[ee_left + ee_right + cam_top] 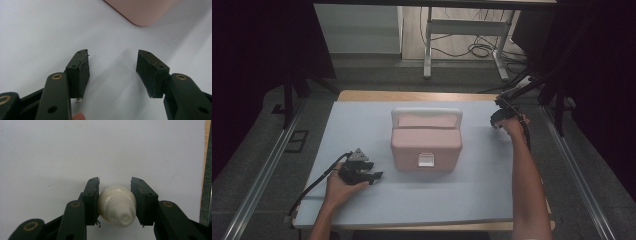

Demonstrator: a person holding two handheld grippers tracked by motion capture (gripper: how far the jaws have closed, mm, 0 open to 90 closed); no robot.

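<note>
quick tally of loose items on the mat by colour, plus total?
Pink: 1, the lunch box with a white handle and clasp, mid-mat.
White: 1, the small ridged bottle between the pads of the right gripper, which press on it at both sides.
Total: 2.
The left gripper stands open with nothing in it.

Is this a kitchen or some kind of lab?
Probably a lab or workshop, not a kitchen: a covered work table stands between metal rails, cables trail across the floor behind it, and dark curtains hang at the sides.
</note>
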